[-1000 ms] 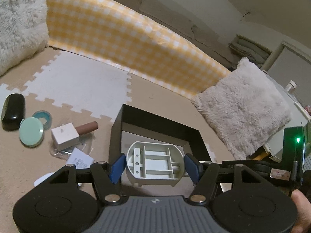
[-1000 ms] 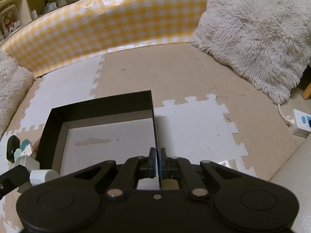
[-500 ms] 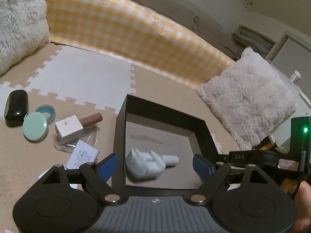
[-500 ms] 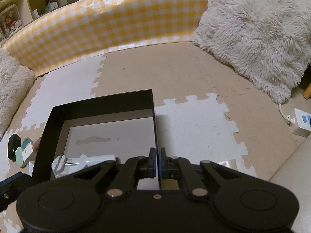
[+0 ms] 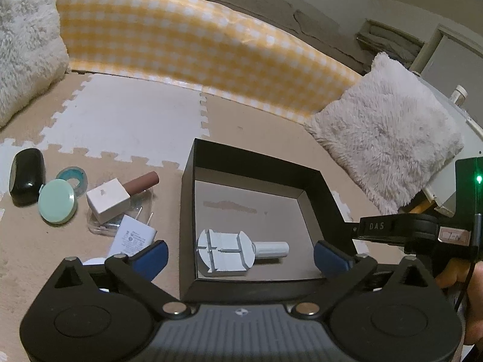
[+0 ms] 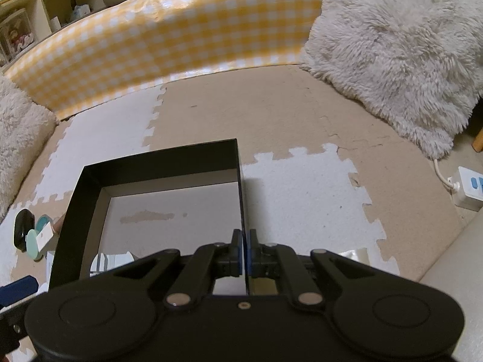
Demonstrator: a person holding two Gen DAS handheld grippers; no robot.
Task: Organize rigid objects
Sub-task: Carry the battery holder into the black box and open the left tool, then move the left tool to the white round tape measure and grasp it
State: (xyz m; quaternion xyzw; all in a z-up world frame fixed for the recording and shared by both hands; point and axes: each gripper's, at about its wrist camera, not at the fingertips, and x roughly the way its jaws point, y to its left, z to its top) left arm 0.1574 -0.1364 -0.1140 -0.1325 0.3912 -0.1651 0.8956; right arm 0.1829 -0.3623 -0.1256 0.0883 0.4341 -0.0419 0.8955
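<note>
It was a home: foam puzzle floor mats (image 6: 305, 187), fluffy cushions (image 5: 389, 147), a gingham-covered bumper (image 5: 193, 48), cluttered shelves (image 6: 45, 15).

The right hand-held gripper (image 6: 245, 252) hides the white tool's (image 6: 110, 261) handle.

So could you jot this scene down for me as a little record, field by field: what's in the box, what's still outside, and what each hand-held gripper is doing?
box: black box, open top, on foam mat
in box: white plastic tool, lying flat
outside, left of box: black case, mint compact, white cube, brown tube, white charger
left hand-held gripper: open, empty, over box
right hand-held gripper: shut on box wall
</note>
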